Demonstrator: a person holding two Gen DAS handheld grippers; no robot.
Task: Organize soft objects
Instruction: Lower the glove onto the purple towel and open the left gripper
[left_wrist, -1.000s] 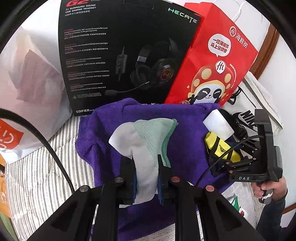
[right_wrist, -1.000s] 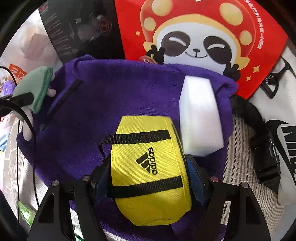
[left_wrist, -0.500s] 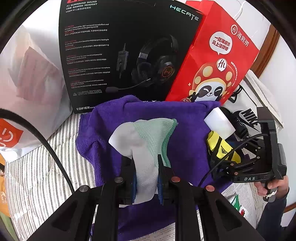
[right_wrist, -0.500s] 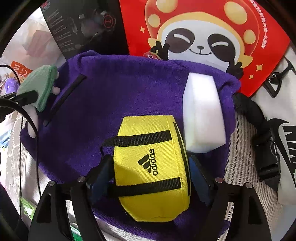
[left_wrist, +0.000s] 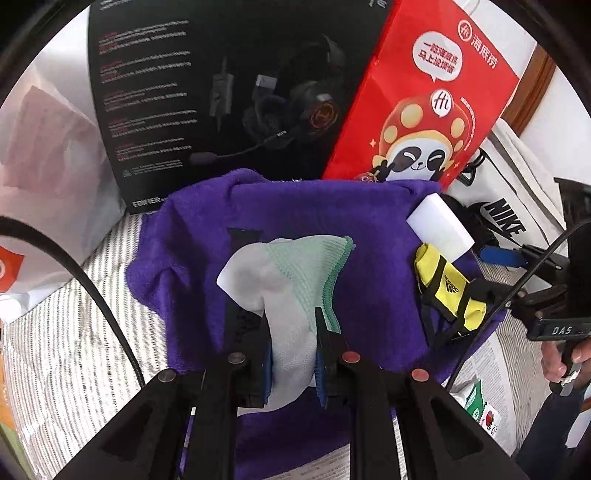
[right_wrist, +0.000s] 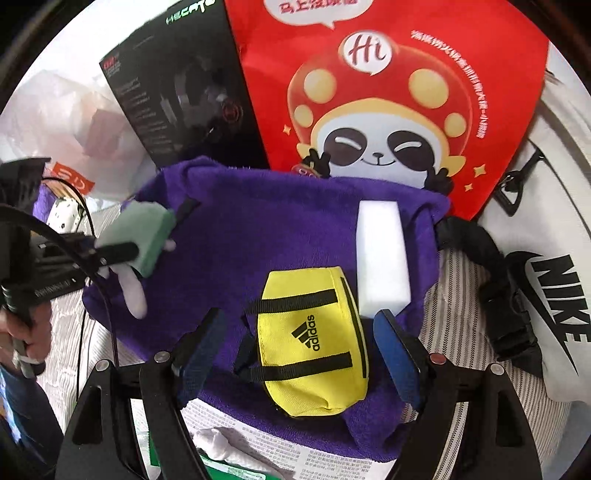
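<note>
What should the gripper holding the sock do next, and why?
Probably lower the sock onto the bare purple towel and let go. The left gripper is clamped on it, while the right gripper has just opened off the yellow pouch.

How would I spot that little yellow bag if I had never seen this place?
Find the purple towel spread below the red panda bag. On its near right part lies the yellow pouch, beside a white foam block. It alone is bright yellow, with black straps and an adidas logo.
</note>
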